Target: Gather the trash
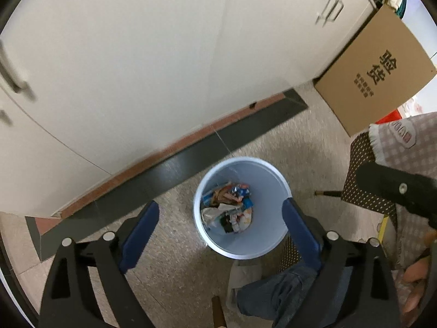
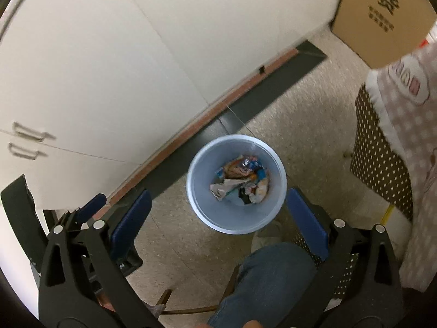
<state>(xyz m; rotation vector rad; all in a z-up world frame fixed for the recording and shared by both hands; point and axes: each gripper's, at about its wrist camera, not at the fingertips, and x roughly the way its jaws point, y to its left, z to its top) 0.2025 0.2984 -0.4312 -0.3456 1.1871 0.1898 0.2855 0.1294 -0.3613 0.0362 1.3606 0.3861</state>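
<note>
A pale blue round waste bin (image 1: 269, 243) stands on the speckled floor below both grippers; it also shows in the right wrist view (image 2: 202, 213). Crumpled wrappers and paper trash (image 1: 228, 207) lie at its bottom, seen too in the right wrist view (image 2: 240, 183). My left gripper (image 1: 221, 221) is open and empty, high above the bin. My right gripper (image 2: 218, 210) is open and empty, also above the bin. The left gripper's blue fingertip (image 2: 91, 205) shows at the left of the right wrist view.
White cabinet doors (image 1: 123, 68) with metal handles run along the far side. A cardboard box (image 1: 374, 73) stands at the right. A table with dotted and checked cloths (image 2: 382, 158) is at the right. A person's jeans-clad knee (image 2: 270, 281) is below.
</note>
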